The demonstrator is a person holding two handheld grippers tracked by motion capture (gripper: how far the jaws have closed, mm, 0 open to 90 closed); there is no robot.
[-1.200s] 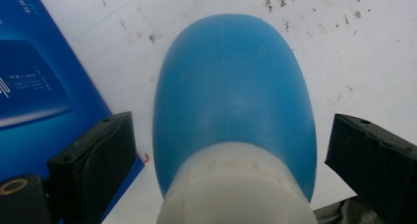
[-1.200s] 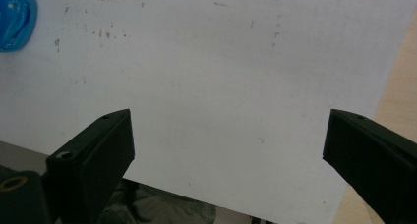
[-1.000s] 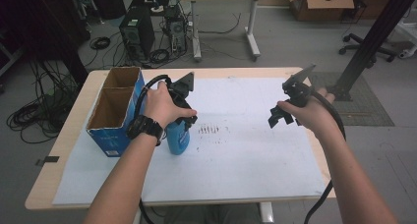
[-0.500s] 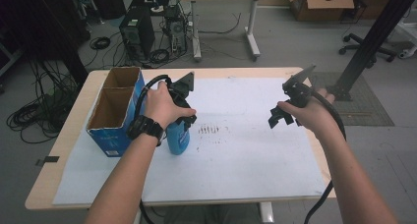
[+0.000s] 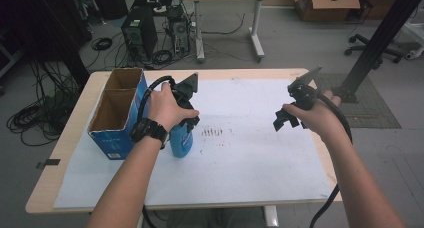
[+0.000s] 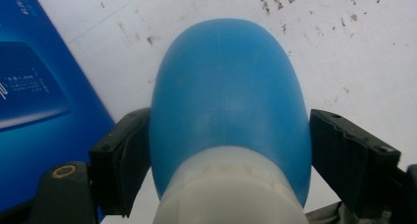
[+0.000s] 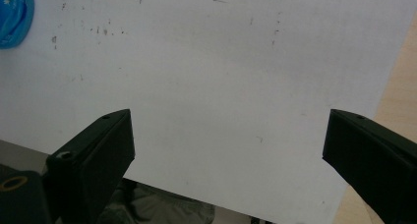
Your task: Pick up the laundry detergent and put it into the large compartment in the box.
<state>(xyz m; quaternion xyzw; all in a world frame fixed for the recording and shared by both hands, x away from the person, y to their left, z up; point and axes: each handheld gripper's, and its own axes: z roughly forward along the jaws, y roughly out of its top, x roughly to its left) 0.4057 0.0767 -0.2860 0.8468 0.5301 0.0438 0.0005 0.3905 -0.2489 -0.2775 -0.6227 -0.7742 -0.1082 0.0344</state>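
A blue plastic bottle (image 5: 181,142) with a white neck stands upright on the white paper sheet (image 5: 240,158), right beside a blue cardboard box (image 5: 115,138). My left gripper (image 5: 184,126) comes down over the bottle's top. In the left gripper view the bottle (image 6: 228,96) sits between the jaws, which have just been closing, and both pads touch its sides. My right gripper (image 5: 281,121) hovers above the right half of the sheet, open, with nothing between its jaws (image 7: 228,135). The bottle (image 7: 12,17) shows as a blue spot at the far upper left of the right gripper view.
The open-topped box (image 6: 29,101) has two compartments and stands at the table's left side. Small dark specks (image 5: 212,133) mark the paper near the bottle. The wooden table edge (image 5: 320,153) runs just right of the sheet.
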